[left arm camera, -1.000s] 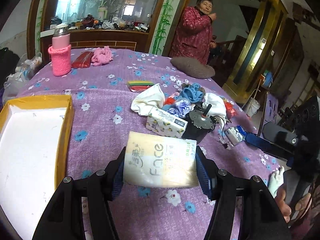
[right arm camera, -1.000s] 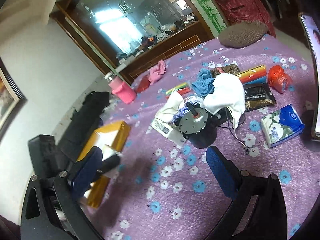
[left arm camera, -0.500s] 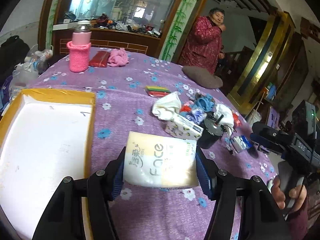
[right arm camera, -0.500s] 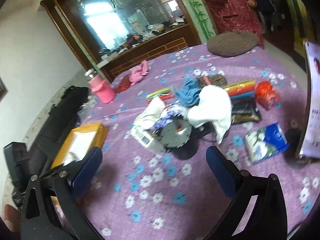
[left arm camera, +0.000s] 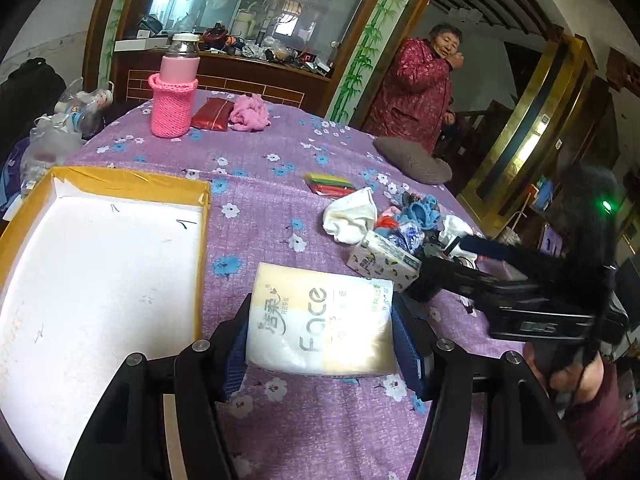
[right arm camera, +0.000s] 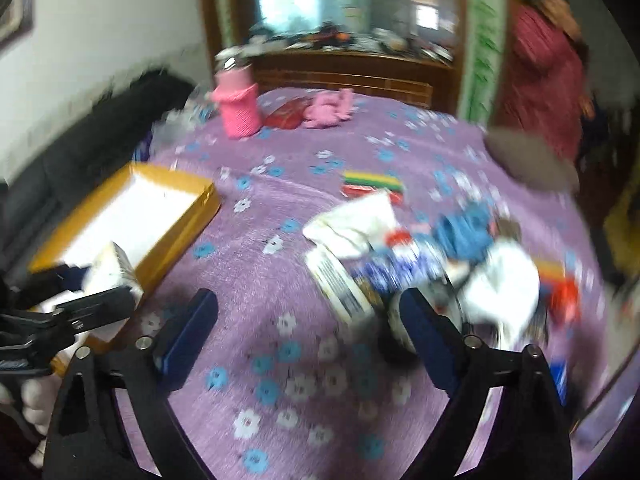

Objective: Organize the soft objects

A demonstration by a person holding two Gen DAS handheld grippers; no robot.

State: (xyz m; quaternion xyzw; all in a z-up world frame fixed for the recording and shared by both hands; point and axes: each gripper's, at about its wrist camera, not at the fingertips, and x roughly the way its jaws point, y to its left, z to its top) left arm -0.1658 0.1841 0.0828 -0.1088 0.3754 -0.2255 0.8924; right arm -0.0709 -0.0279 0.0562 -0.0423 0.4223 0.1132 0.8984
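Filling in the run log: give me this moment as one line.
left hand-held gripper: shut on tissue pack, beside box | right hand-held gripper: empty, jaws closing, above tablecloth near pile

Left claw (left arm camera: 322, 340) clamped on a pack, right claw (right arm camera: 308, 336) empty, jaws closing

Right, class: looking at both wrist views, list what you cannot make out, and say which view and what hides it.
- Heap of soft items around the white cloth: right wrist view, motion blur smears the pieces together.
- Small print on the pale yellow-and-white "Face" tissue pack: left wrist view, too small.
- Near end of the yellow-rimmed white tray: left wrist view, cut off by the frame edge.
- Right tool: left wrist view, its tips merge with the dark clutter behind.
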